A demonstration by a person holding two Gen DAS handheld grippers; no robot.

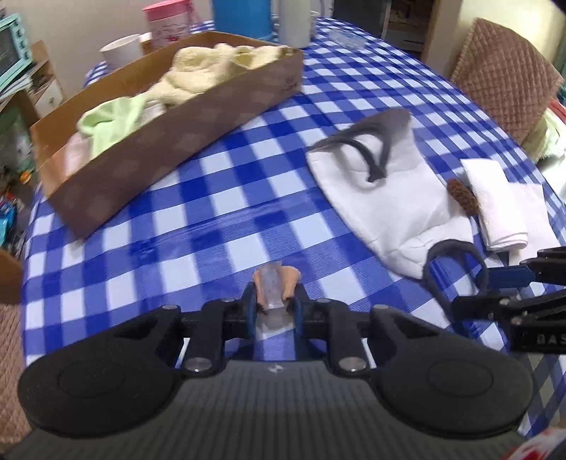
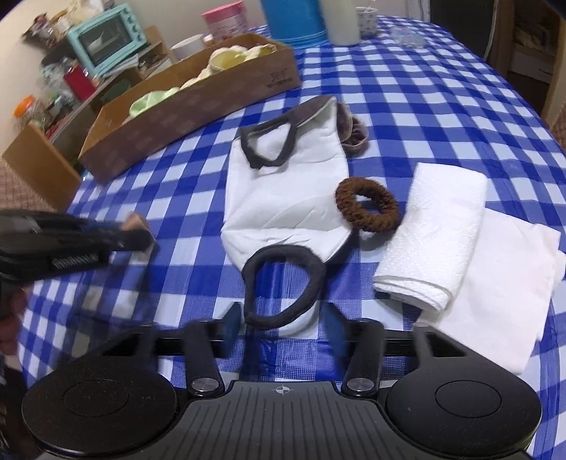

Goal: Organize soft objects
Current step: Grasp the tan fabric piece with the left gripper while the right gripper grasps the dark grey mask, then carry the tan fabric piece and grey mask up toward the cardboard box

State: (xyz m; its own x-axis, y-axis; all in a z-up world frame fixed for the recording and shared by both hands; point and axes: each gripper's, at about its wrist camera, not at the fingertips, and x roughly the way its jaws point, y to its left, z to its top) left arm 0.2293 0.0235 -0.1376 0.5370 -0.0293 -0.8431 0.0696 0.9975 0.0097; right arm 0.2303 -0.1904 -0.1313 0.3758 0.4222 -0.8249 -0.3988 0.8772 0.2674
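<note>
My left gripper [image 1: 274, 308] is shut on a small peach and grey soft piece [image 1: 274, 286], held above the checked cloth; it shows from the side in the right wrist view [image 2: 136, 230]. My right gripper [image 2: 283, 325] is open, its jaws either side of the near dark ear loop [image 2: 283, 286] of a white face mask [image 2: 283, 198] lying flat. A brown scrunchie [image 2: 368, 205] rests at the mask's right edge. The cardboard box [image 1: 169, 141] at far left holds cream and green cloths [image 1: 198, 74].
A folded white paper towel [image 2: 435, 240] lies on a white cloth [image 2: 502, 293] at right. A small purple-brown soft item [image 2: 355, 136] lies beyond the mask. A blue jug [image 2: 293, 21], cups and a pink container [image 2: 223, 17] stand at the table's far end. A padded chair [image 1: 506, 74] stands at right.
</note>
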